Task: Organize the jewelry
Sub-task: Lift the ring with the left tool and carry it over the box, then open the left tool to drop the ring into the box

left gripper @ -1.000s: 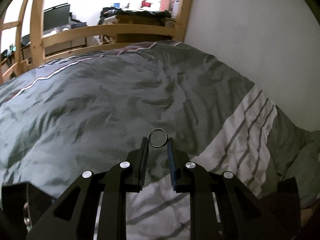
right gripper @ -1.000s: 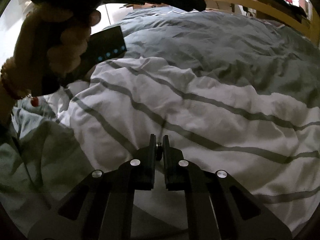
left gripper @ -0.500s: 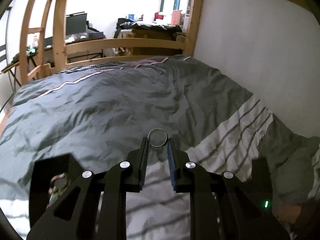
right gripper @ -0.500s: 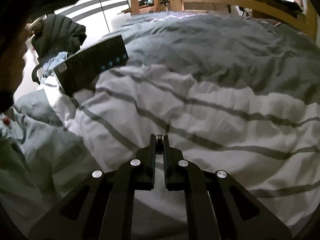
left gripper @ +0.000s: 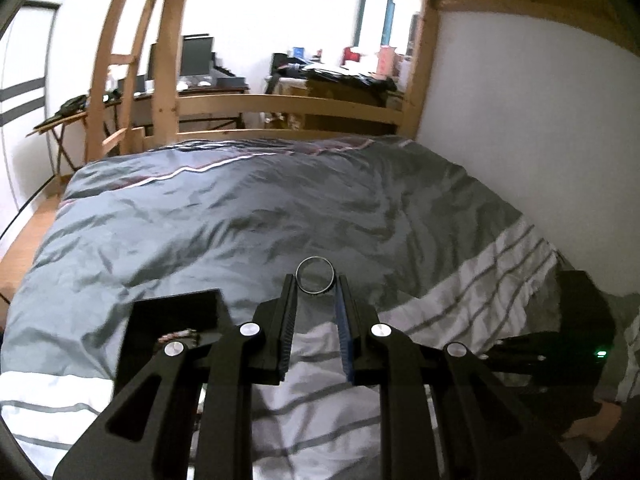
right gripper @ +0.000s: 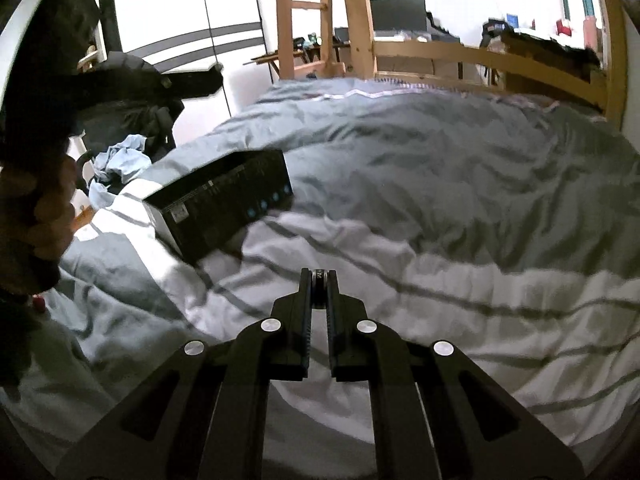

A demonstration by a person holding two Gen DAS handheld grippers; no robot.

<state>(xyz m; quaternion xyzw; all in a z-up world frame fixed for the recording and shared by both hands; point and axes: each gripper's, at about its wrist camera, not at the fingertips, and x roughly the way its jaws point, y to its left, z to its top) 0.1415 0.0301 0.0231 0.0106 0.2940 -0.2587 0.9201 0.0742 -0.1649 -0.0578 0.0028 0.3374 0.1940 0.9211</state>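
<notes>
In the left wrist view my left gripper (left gripper: 315, 280) is shut on a thin silver ring (left gripper: 316, 293), which stands upright between the fingertips above the bed. An open black box (left gripper: 172, 312) lies at the lower left on the duvet, with beaded jewelry (left gripper: 182, 335) inside. In the right wrist view my right gripper (right gripper: 319, 278) is shut on a small dark piece of jewelry (right gripper: 319, 274), seen edge-on and mostly hidden by the pads. The same black box (right gripper: 224, 204) lies ahead and to the left of it.
A grey duvet (left gripper: 240, 232) with a white striped part (right gripper: 440, 264) covers the bed. A wooden bed frame (left gripper: 280, 104) and ladder stand beyond, with a white wall (left gripper: 540, 120) on the right. A person's hand (right gripper: 48, 200) fills the right wrist view's left edge.
Both views have pulled up and back from the duvet. The black box has come into the left wrist view at the lower left. The ring and the small dark piece stay gripped.
</notes>
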